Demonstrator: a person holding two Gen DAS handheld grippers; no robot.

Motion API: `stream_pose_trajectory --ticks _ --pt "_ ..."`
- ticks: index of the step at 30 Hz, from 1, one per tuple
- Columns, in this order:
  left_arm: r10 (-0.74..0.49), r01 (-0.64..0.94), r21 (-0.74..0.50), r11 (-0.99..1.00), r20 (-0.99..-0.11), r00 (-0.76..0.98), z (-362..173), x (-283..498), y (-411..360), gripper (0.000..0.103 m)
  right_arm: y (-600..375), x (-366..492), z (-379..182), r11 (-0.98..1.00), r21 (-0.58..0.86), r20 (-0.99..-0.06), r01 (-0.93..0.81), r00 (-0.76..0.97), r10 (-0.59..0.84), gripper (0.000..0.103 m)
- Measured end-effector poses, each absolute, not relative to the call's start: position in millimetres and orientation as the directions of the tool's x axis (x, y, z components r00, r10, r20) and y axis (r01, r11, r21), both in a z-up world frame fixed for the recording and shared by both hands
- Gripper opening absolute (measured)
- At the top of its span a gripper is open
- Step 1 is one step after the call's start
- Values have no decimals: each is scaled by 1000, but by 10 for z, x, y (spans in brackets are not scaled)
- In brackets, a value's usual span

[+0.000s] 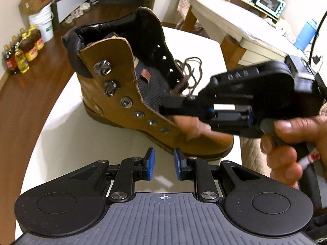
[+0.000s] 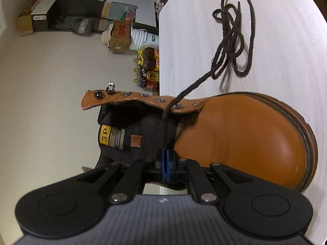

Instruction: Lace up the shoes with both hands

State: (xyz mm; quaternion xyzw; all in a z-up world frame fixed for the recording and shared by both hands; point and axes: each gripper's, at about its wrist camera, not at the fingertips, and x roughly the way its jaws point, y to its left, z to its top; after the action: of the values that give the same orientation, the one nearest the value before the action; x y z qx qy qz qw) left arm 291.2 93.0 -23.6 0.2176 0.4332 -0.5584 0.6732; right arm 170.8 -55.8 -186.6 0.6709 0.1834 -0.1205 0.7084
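The right gripper (image 2: 166, 159) has its blue pads pressed together on the dark brown lace (image 2: 233, 34), pinching it right at the fingertips over the boot's mesh tongue (image 2: 147, 130). From the pinch the lace runs taut across the tongue, passes the far eyelet flap (image 2: 143, 100) near one of its lower eyelets, and ends in a loose tangle of loops lying on the white table (image 2: 286, 40) beyond the boot. In the left wrist view the right gripper (image 1: 163, 107) reaches in from the right side, held by a hand (image 1: 290, 143), with its fingertips inside the boot's open throat against the tongue.

The left gripper (image 1: 164, 163) hangs apart from this, its blue pads (image 1: 151, 159) standing open with nothing between them, just short of the boot's sole edge and above the bare tabletop.

The tan leather boot (image 1: 143, 106) stands upright on its sole on the table (image 1: 81, 143). Its long axis runs diagonally in the left wrist view: the rounded toe points toward the lower right, close to the left gripper, and the heel and tall collar sit toward the upper left. The two eyelet flaps are spread wide, the near one showing a row of metal eyelets and hooks (image 1: 102, 67).

Bottles of oil (image 1: 22, 51) and a white bucket (image 1: 43, 24) stand on the wooden floor beyond the table.
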Motion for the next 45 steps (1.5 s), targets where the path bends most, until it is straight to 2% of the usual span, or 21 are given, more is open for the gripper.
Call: stream_pose_trajectory --ticks 5,12,20,22,27,30,35,36,39,43,45 --pt "-568 945 -195 263 -823 -12 -236 2942 924 22 -526 1648 -1813 83 892 -447 443 894 33 4" --pt "-560 946 -192 260 -829 -15 -266 2936 936 22 -501 1579 -1893 -1 905 -425 425 905 -7 4" --pt "-569 957 -160 243 -822 7 -262 2916 925 22 -525 1707 -1925 -5 897 -439 442 892 108 4" --pt "-579 963 -145 226 -815 13 -251 2910 903 22 -534 1751 -1873 50 886 -463 461 876 138 4" --pt "-565 979 -104 177 -825 14 -297 2912 813 21 -559 1762 -1867 65 882 -471 467 869 151 4" --pt "-547 983 -107 147 -837 -9 -336 2923 769 6 -562 1752 -1869 66 882 -470 466 869 153 4" --pt "-529 980 -123 158 -848 -21 -333 2940 792 2 -556 1709 -1898 82 886 -465 457 869 169 5" --pt "-516 978 -129 162 -856 -28 -339 2944 827 2 -569 1685 -1889 79 884 -467 460 867 172 5" --pt "-440 977 -126 169 -897 -40 -395 2954 1078 2 -617 1561 -1824 91 878 -478 469 863 162 16" --pt "-277 980 -96 176 -960 -44 -568 2980 1635 2 -774 1259 -1632 212 837 -528 505 846 72 16" --pt "-198 983 -64 174 -980 -29 -669 2983 1847 2 -922 1168 -1584 287 773 -592 566 806 5 16"
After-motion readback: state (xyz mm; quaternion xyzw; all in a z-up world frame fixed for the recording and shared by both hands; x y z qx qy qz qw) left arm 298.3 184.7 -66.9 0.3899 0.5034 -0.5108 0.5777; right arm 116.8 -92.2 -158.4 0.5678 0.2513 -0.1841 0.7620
